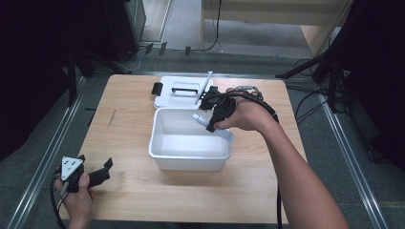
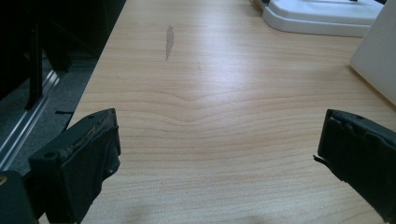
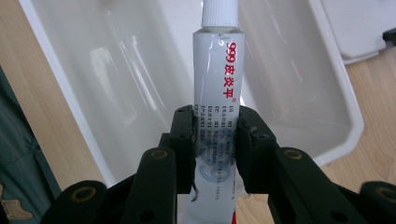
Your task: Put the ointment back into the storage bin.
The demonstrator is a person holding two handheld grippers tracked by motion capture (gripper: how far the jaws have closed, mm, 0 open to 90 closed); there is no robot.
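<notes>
Right gripper (image 3: pixel 215 140) pinches a white tube (image 3: pixel 218 84) of ointment, jaws pressed against both sides of the tube's lower half. Tube has a ribbed white cap (image 3: pixel 219 12) and red print down one side; cap end points away from the gripper into the white bin (image 3: pixel 70 100). In the high view the right gripper (image 1: pixel 210 125) is over the bin's far right corner, tube (image 1: pixel 210 125) slanting across the bin's (image 1: pixel 187 162) right rim, cap end inside the bin, tail end sticking out over the rim by the person's right hand (image 1: pixel 246 114). Tube is in the air, not touching the bin floor as far as can be seen. Bin inside looks bare white.

Left gripper (image 1: pixel 98 174) sits at the near left corner of the wooden table (image 1: pixel 129 133), held in the left hand (image 1: pixel 79 198), grey three-cornered plate (image 1: pixel 70 167) on top. Its jaws are spread wide, nothing between them; in the left gripper view just table top (image 2: pixel 210 116) between them, with a small grey smudge (image 2: pixel 169 41) farther off.

White lid (image 1: pixel 179 95) with a black handle lies flat on the table just behind the bin, black clip (image 1: pixel 157 88) at its left edge. Left gripper well apart from bin and tube.
</notes>
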